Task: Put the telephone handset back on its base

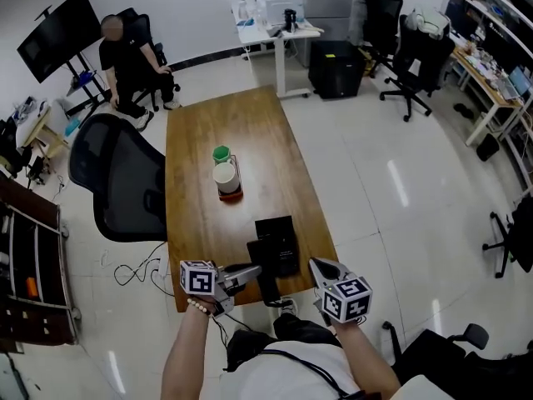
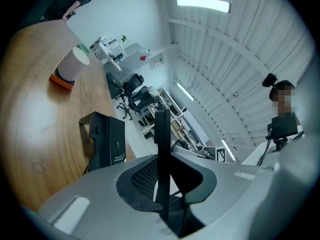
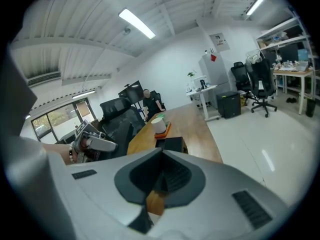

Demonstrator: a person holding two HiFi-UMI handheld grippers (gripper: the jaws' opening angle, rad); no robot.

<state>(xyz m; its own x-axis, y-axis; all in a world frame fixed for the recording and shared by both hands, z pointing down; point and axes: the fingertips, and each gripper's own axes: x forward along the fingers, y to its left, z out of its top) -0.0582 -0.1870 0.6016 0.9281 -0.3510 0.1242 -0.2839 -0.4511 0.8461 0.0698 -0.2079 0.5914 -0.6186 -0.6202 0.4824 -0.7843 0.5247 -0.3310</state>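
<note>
Evidently unfinished: the left gripper (image 1: 250, 272) had its jaws clamped on the handset (image 1: 268, 288), held just short of the base (image 1: 277, 238), while the right gripper (image 1: 325, 267) sat closed and empty.

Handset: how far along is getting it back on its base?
Done: the handset is off the table, clamped edge-on in the left gripper.
In hand: it is held at the table's near edge, close beside the black base, not seated on it.
Left: set it onto the base and release it. The right gripper is shut and empty.
</note>
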